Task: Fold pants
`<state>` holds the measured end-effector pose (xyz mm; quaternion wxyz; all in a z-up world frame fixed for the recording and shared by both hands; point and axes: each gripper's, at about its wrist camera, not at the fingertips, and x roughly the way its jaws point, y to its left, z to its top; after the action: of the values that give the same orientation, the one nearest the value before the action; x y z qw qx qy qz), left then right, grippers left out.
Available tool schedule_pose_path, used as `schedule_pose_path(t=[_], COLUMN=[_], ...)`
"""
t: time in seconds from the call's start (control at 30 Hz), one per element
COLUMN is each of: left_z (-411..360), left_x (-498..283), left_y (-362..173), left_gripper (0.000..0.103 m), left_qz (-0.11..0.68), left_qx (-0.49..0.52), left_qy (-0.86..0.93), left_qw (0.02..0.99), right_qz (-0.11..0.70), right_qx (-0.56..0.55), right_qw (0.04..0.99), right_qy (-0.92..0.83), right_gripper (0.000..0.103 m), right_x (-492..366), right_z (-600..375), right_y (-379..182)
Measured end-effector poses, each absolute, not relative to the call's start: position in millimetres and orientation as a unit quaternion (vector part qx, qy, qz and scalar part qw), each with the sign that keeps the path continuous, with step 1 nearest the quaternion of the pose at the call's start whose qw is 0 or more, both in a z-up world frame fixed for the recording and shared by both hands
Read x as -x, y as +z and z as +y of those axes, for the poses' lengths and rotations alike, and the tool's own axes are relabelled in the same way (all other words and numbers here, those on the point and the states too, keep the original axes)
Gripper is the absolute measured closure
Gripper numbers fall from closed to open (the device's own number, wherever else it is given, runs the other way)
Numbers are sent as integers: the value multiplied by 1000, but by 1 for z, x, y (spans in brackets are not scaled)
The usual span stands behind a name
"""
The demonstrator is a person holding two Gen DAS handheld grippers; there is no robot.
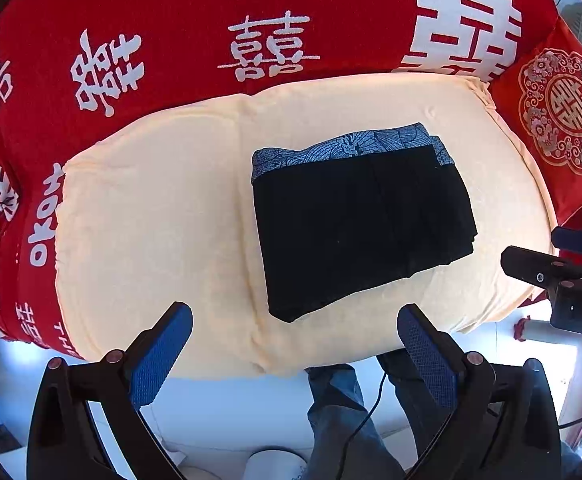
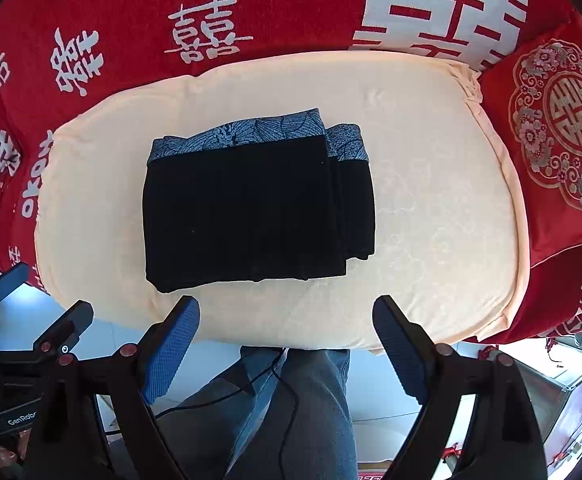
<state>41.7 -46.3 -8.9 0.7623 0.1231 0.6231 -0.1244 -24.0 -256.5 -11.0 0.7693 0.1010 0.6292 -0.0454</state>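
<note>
The black pants (image 1: 361, 224) with a blue-grey patterned waistband (image 1: 351, 144) lie folded into a compact rectangle on a cream towel (image 1: 151, 220). They also show in the right wrist view (image 2: 251, 208). My left gripper (image 1: 295, 320) is open and empty, held above the towel's near edge, just short of the pants. My right gripper (image 2: 287, 312) is open and empty, also at the near edge below the pants. The right gripper also shows at the right edge of the left wrist view (image 1: 563, 264). The left gripper shows at the left edge of the right wrist view (image 2: 31, 308).
The towel lies on a bed with a red cover (image 1: 211, 12) printed with white characters. A red embroidered pillow (image 1: 567, 108) sits to the right. The person's jeans-clad legs (image 2: 311, 408) and a black cable (image 2: 287, 400) are below the bed edge.
</note>
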Motion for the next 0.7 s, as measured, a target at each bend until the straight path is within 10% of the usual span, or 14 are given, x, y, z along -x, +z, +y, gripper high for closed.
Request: schedule_pose_path(t=[0.7], left_z=[-46], left_x=[-43], left_y=[-9], left_gripper=[0], left_qz=[625], left_qx=[-122], left_qy=[-127], left_qw=[761], right_qz=[631], right_qx=[-92], right_qw=[769], right_qy=[-42], right_gripper=[12], right_x=[18], right_z=[-255], right_y=[-10])
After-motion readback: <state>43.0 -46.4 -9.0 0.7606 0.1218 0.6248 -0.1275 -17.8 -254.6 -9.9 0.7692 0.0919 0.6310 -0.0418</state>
